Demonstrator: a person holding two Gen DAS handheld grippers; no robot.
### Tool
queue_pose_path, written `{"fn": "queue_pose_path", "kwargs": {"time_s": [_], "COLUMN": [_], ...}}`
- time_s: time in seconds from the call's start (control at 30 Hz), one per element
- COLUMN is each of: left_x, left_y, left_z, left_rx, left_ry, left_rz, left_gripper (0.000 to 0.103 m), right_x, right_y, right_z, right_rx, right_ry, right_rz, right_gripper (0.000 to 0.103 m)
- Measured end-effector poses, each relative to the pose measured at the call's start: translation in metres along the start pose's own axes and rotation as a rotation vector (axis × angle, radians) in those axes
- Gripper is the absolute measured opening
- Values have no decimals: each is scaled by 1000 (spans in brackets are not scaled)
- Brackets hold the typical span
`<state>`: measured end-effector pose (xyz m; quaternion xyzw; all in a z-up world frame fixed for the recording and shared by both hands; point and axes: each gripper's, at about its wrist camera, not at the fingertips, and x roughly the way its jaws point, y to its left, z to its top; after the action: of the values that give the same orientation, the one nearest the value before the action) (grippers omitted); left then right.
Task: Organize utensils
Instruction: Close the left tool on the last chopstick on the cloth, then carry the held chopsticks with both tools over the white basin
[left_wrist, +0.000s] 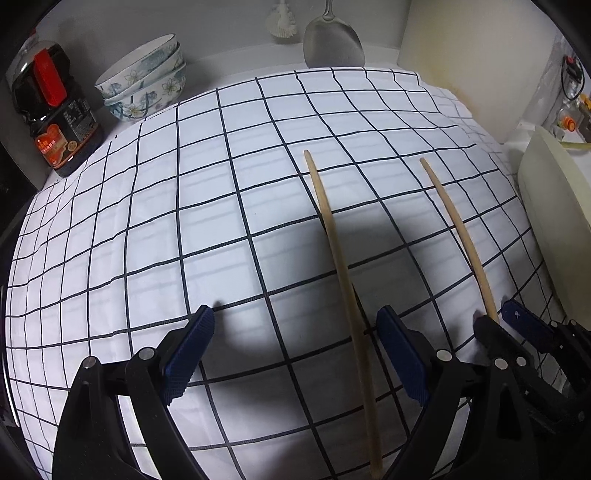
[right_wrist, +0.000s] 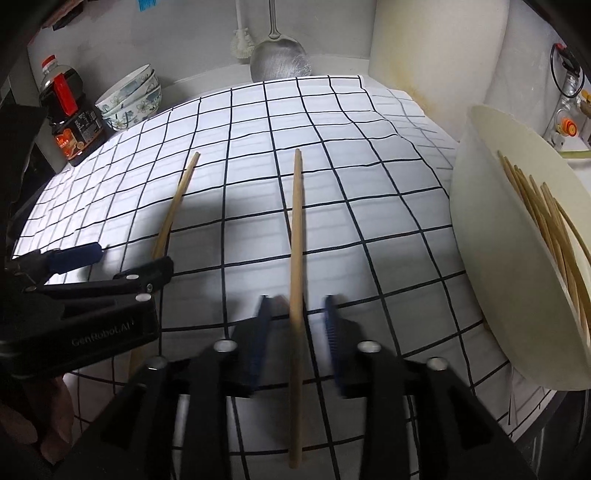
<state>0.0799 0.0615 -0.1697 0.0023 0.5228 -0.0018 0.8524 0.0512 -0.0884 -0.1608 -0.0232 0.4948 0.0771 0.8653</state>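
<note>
Worktop (left_wrist: 110, 258) under white grid-check cloth (right_wrist: 369, 192) | rear wall: stacked floral bowls (left_wrist: 147, 77), dark sauce bottle (left_wrist: 55, 118) | left tool (left_wrist: 295, 354) jaws apart | right tool (right_wrist: 295, 332) jaws apart, chopstick (right_wrist: 296, 221) lying loose between.

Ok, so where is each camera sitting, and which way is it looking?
Left wrist: sits on the left gripper, looking forward and down at the checked cloth; its open fingers straddle the left chopstick, and the right gripper shows at the right.
Right wrist: sits on the right gripper, looking down at the right chopstick between its fingers; the left gripper and a hand show at the left.
Shared: both chopsticks, the stacked bowls, the sauce bottle.
</note>
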Motion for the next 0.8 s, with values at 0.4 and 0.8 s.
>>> {"fn": "queue_pose_path", "kwargs": {"time_s": [0.4,0.8], "left_x": [-11,-16], "left_y": [-14,-13], "left_z": [-3,-8], "left_rx": [52,63], "left_ry": [-42,-2], "left_rz": [-36,-65], "left_gripper": [15,7], "right_x": [5,-1], "right_y": [9,-4], "right_z": [4,4], "right_rx": [-61,41], "right_ry": [-9,24], "right_rz": [-18,67], "right_gripper": [14,6]}}
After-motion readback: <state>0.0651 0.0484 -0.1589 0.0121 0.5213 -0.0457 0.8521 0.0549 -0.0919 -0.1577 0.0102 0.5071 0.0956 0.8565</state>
